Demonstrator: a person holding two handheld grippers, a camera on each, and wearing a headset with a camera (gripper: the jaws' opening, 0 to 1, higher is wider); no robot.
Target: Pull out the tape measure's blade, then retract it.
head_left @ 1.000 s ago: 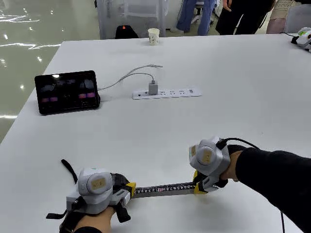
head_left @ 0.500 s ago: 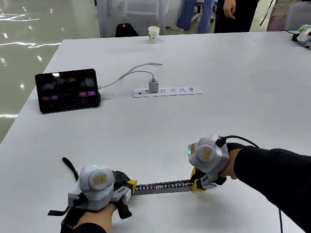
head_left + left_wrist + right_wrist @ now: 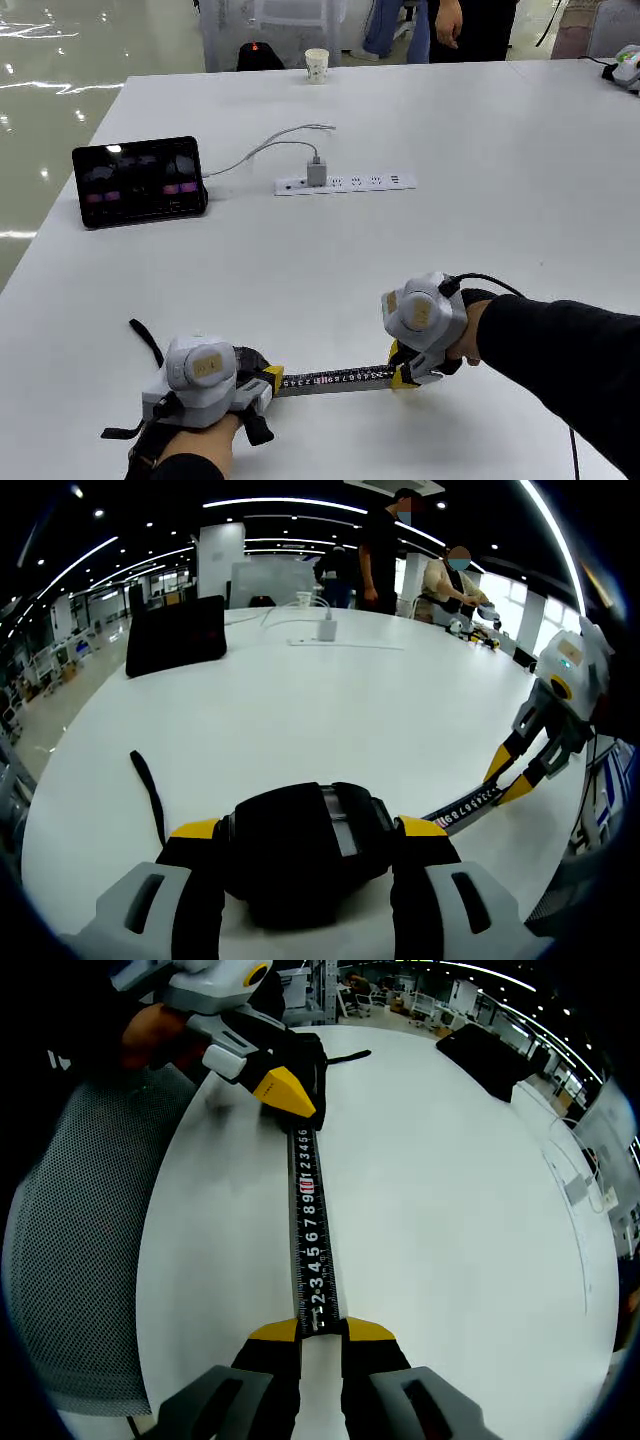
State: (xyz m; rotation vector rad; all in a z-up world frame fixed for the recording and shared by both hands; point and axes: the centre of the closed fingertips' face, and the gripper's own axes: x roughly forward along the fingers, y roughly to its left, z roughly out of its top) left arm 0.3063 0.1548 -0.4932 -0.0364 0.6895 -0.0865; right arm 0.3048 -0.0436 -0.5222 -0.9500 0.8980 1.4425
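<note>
A black tape measure case [image 3: 305,845] lies on the white table [image 3: 300,270] near its front edge, with my left gripper [image 3: 310,830] shut around it, yellow fingertips on either side. Its blade [image 3: 308,1230] runs out flat along the table to my right gripper [image 3: 320,1330], which is shut on the blade's tip. In the head view the left gripper [image 3: 265,383] is at the lower left and the right gripper [image 3: 400,372] at the lower middle, with the numbered blade [image 3: 335,378] stretched between them. About sixteen centimetres of marks show.
A black wrist strap [image 3: 143,343] trails left of the case. Further back are a dark tablet [image 3: 140,182], a white power strip [image 3: 345,183] with a charger and cable, and a paper cup [image 3: 317,65]. People stand beyond the far edge.
The right gripper has come slightly closer to the left one, so the exposed blade looks a little shorter. Both grips are unchanged.
</note>
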